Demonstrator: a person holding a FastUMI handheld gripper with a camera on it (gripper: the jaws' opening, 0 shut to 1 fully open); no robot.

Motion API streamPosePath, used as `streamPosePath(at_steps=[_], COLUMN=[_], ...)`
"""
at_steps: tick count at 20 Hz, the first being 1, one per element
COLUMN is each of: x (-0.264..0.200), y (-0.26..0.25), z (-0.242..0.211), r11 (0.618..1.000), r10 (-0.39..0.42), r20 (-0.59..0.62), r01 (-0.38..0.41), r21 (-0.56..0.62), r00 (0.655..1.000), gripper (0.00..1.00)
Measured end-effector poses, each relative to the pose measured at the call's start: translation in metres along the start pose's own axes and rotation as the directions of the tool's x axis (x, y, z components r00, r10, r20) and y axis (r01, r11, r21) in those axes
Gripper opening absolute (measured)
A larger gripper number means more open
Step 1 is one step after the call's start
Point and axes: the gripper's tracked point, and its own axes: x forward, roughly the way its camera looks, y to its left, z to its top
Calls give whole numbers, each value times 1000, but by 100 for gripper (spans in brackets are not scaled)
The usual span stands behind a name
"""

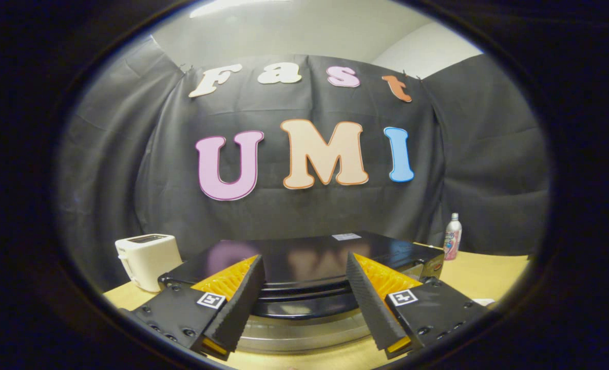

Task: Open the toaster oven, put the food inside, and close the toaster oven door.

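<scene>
The gripper [304, 303] is held apart, empty, just above the toaster oven [304, 257], judged not yet opened.

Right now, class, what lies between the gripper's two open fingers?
In the gripper view, the glossy black toaster oven lies between the open fingers, its silver door handle nearest; nothing is gripped.

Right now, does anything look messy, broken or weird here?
Nothing stands out. The black toaster oven sits flat on the wooden table, the white toaster and the bottle stand upright, nothing is spilled, and the open tongs hold nothing.
</scene>
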Motion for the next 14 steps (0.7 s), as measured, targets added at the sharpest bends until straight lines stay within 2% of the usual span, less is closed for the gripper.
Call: streamPosePath(at_steps=[14], x=[-76], y=[-21], z=[-17], r11=[999], r10=[-24], r20=[-31], r01=[25], r21=[29], r00=[999], gripper=[96])
